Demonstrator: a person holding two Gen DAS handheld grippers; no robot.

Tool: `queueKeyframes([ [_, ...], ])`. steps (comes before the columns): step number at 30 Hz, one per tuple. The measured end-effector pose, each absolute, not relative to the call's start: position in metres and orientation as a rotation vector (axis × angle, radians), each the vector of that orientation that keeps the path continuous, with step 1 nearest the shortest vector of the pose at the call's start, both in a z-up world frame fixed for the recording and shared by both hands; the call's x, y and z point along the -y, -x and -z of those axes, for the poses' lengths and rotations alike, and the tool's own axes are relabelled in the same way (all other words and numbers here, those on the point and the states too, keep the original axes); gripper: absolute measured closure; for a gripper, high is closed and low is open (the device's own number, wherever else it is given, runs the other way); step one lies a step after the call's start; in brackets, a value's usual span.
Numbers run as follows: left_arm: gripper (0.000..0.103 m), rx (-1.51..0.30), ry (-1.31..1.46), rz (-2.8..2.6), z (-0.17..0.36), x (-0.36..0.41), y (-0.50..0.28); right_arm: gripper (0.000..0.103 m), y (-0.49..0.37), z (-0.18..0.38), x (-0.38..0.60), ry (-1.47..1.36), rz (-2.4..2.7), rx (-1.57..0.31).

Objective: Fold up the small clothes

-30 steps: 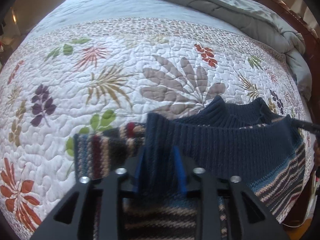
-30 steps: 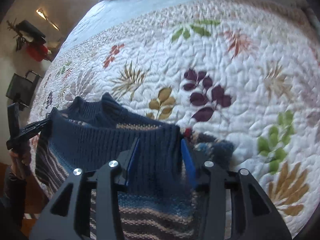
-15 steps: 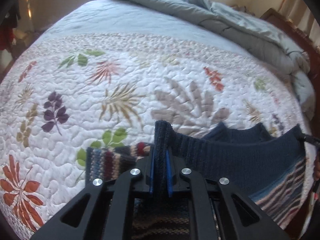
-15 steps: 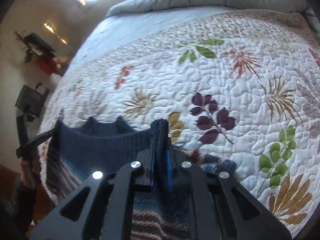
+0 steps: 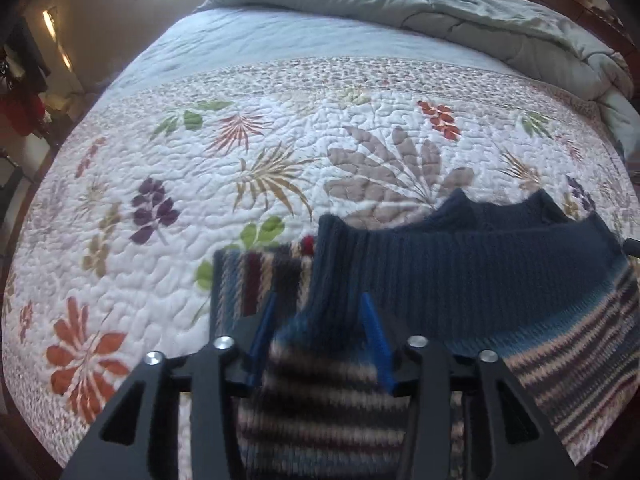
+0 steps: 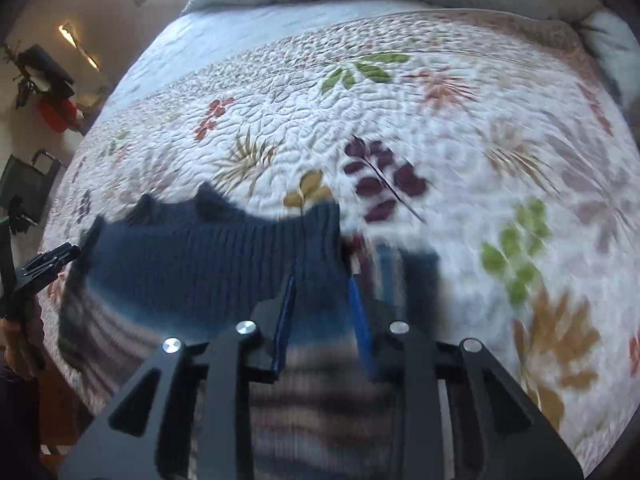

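Nearest, both grippers, left (image 5: 318, 336) and right (image 6: 322, 316), have fingers opening with the sweater's (image 5: 460, 280) navy hem band between them but not pressed, one at each hem corner, so the hem runs across the bed (image 5: 280, 100) between the hands.

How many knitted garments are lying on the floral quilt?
1. A navy ribbed, striped knit sweater lies at the quilt's near edge, its striped sleeve out to the left. Anything beneath it would be hidden.
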State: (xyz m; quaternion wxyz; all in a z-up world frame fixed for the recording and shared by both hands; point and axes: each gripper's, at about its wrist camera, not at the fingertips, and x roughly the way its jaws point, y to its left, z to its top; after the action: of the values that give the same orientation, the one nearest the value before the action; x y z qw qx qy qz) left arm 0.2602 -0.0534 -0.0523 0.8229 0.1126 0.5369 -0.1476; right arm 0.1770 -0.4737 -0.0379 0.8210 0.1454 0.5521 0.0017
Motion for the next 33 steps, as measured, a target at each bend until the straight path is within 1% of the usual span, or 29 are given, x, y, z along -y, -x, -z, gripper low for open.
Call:
queueKeyframes([
  [1,0.052,-1.143,-0.227,0.327,0.047,0.051,-0.248,0.062,-0.167,0.036,0.472,-0.321,-0.001,-1.173],
  [3,0.052,-1.146,-0.215,0.363,0.042,0.05,-0.228,0.055,-0.139,0.029,0.474,-0.324,0.023,-1.176],
  [4,0.052,-1.147,-0.212,0.389,0.041,0.052,-0.216,0.053,-0.122,0.029,0.475,-0.317,0.032,-1.183],
  [9,0.052,-1.179,-0.247,0.425,0.061,0.068,-0.188,0.052,-0.082,0.055,0.484,-0.374,0.052,-1.248],
  [10,0.052,-1.191,-0.252,0.413,0.069,0.071,-0.186,0.051,-0.076,0.063,0.487,-0.418,0.045,-1.26],
  [13,0.052,-1.222,-0.248,0.404,0.084,0.073,-0.184,0.051,-0.067,0.081,0.489,-0.535,-0.012,-1.268],
  [15,0.05,-1.227,-0.252,0.402,0.091,0.072,-0.184,0.051,-0.065,0.091,0.491,-0.582,-0.032,-1.267],
  [16,0.05,-1.234,-0.235,0.403,0.093,0.071,-0.185,0.053,-0.065,0.099,0.492,-0.631,-0.054,-1.274],
  [18,0.049,-1.249,-0.211,0.407,0.096,0.069,-0.188,0.055,-0.062,0.113,0.496,-0.707,-0.071,-1.275],
  [19,0.049,-1.259,-0.207,0.412,0.098,0.069,-0.19,0.059,-0.061,0.116,0.497,-0.724,-0.079,-1.263],
  [21,0.048,-1.273,-0.192,0.413,0.102,0.067,-0.193,0.074,-0.058,0.118,0.498,-0.778,-0.121,-1.244],
  [23,0.047,-1.273,-0.199,0.411,0.105,0.069,-0.194,0.077,-0.056,0.117,0.497,-0.814,-0.119,-1.236],
  [25,0.047,-1.272,-0.194,0.41,0.106,0.069,-0.194,0.081,-0.056,0.111,0.492,-0.791,-0.11,-1.233],
  [27,0.047,-1.274,-0.18,0.409,0.104,0.067,-0.195,0.083,-0.058,0.101,0.485,-0.776,-0.091,-1.233],
  [30,0.049,-1.271,-0.155,0.395,0.087,0.059,-0.19,0.085,-0.059,0.073,0.473,-0.754,-0.071,-1.203],
  [33,0.047,-1.224,-0.179,0.373,0.069,0.047,-0.181,0.086,-0.064,0.037,0.455,-0.753,-0.11,-1.131],
])
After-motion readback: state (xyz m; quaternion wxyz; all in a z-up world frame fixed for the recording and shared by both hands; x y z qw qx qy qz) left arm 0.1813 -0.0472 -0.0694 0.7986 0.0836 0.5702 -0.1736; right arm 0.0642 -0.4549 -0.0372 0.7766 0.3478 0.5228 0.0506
